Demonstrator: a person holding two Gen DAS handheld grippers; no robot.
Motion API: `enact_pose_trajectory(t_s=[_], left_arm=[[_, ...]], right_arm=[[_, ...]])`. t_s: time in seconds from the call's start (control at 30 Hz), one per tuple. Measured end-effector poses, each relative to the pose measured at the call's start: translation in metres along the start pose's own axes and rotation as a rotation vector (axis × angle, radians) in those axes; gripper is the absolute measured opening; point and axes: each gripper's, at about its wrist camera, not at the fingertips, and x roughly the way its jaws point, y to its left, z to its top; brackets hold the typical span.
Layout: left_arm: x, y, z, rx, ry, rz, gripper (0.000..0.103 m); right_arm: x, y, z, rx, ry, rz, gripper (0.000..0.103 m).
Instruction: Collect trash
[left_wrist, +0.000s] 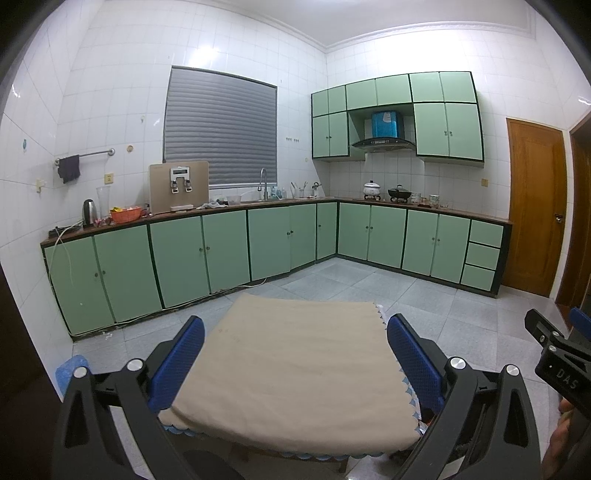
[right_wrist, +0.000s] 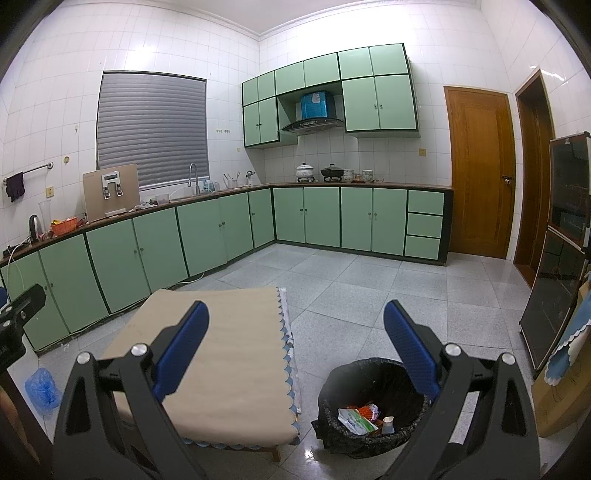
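Observation:
A black-lined trash bin stands on the floor to the right of a low table covered with a beige cloth. Inside the bin lie crumpled wrappers, white, green and orange, plus a small white cup. My right gripper hangs open above the gap between table and bin, with nothing between its blue pads. My left gripper is open over the table's cloth, also holding nothing. The right gripper's black body shows at the right edge of the left wrist view.
Green kitchen cabinets run along the far walls under a cluttered counter. A wooden door is at the back right. A dark glass-fronted cabinet leans at the right. A blue plastic bag lies on the grey tiled floor, left of the table.

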Motion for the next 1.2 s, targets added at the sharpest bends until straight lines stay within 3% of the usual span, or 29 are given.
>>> enact_pose_trajectory(t_s=[1.2], left_arm=[[-0.0037,-0.005,-0.0016,-0.003,-0.006,-0.007,0.097]], right_arm=[[-0.0031,0.0004,-0.0038,0.005,0.004,-0.001,0.093]])
